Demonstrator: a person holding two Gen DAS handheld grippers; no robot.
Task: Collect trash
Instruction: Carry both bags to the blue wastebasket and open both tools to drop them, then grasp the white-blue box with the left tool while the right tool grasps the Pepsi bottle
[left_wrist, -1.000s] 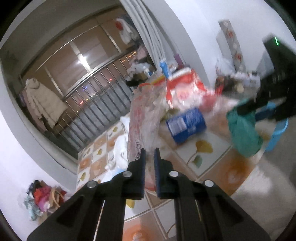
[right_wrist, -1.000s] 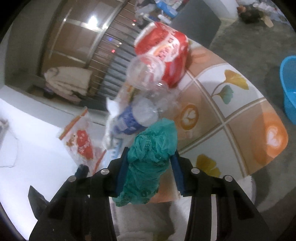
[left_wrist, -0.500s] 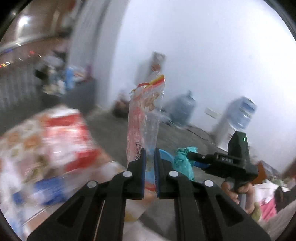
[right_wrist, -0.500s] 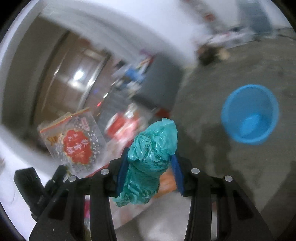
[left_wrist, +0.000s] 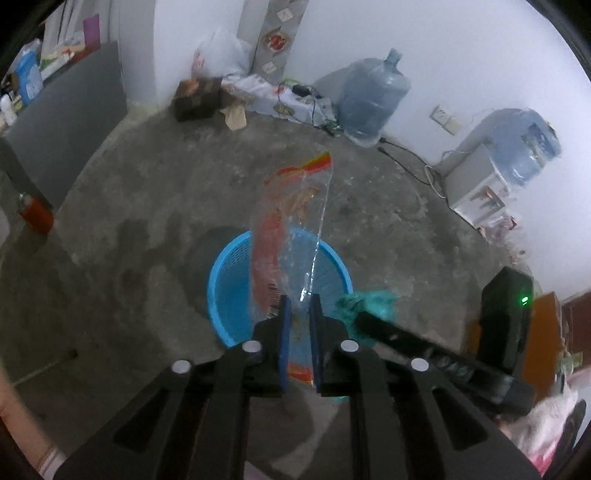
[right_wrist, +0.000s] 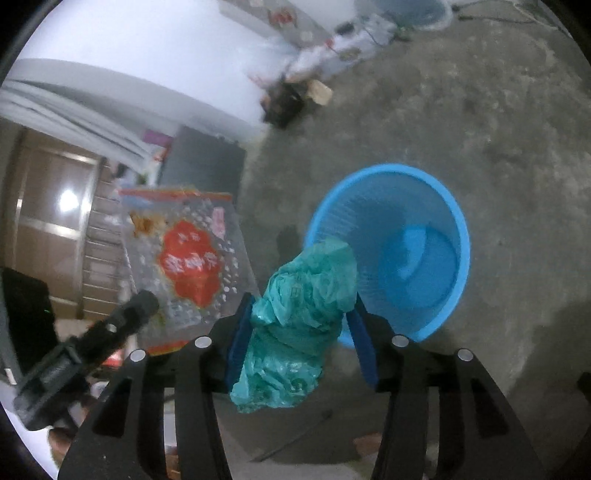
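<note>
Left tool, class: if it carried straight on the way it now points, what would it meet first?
Probably the blue basket. The left tool, shut on the clear snack wrapper, points down into its open mouth; nothing else shows between them, though depth is uncertain.

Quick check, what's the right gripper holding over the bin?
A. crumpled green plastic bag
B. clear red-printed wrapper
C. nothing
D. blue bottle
A: the right gripper is clamped on the crumpled green plastic bag, beside the blue basket; the left holds the clear wrapper.
</note>
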